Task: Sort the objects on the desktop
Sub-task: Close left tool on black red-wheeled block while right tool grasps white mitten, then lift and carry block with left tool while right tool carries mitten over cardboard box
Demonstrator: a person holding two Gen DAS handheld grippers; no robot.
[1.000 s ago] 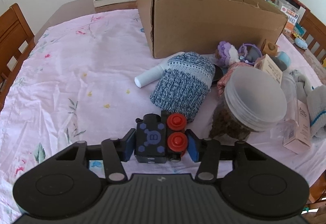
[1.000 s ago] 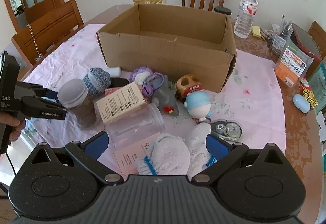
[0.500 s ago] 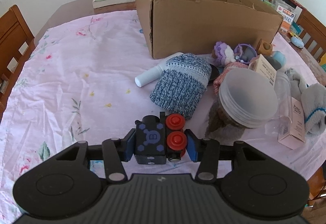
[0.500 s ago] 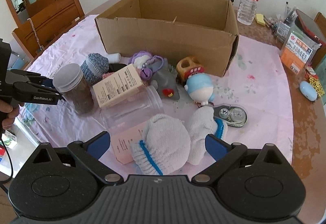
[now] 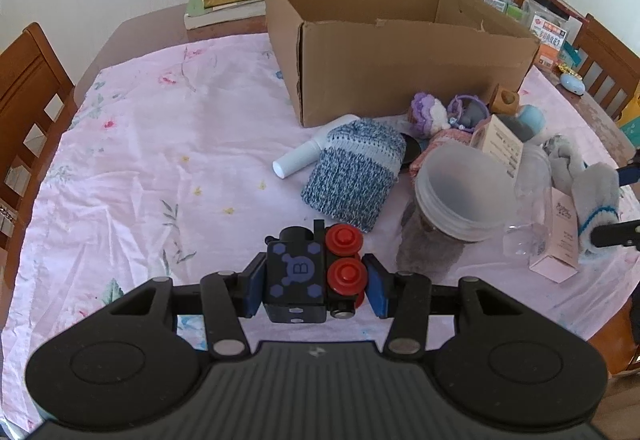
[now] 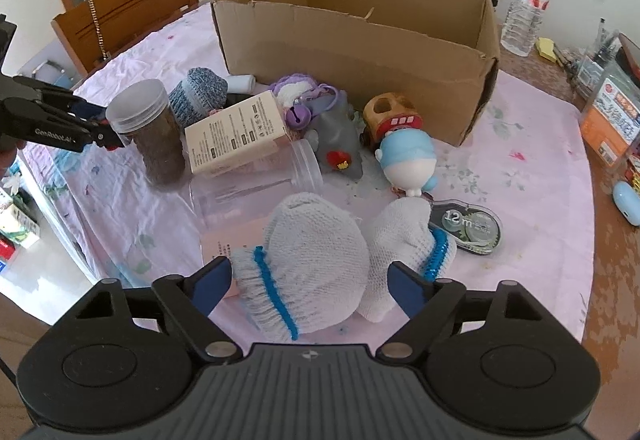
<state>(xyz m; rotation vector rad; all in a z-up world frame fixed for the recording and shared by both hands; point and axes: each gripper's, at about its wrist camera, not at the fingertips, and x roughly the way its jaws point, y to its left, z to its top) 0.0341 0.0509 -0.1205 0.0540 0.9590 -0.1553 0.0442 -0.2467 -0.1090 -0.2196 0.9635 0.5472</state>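
My left gripper point(image 5: 315, 282) is shut on a black toy train point(image 5: 312, 276) with red wheels and holds it above the pink cloth, short of the open cardboard box point(image 5: 384, 51). My right gripper point(image 6: 310, 280) is open, its jaws on either side of a white sock with a blue band point(image 6: 308, 260). A second white sock point(image 6: 404, 240) lies beside it. The left gripper also shows at the left edge of the right wrist view point(image 6: 100, 133).
Between the box point(image 6: 360, 35) and the socks lie a jar of brown stuff point(image 6: 154, 131), a lying clear jar point(image 6: 256, 187), a carton point(image 6: 236, 131), a blue knit sock point(image 5: 352, 175), a white tube point(image 5: 312, 151), a blue doll point(image 6: 408, 159), a wooden toy car point(image 6: 392, 115), a tape dispenser point(image 6: 468, 226). Chairs ring the table.
The right gripper has come down and forward until its open jaws flank the white sock. The left gripper has risen a little with the toy train in it.
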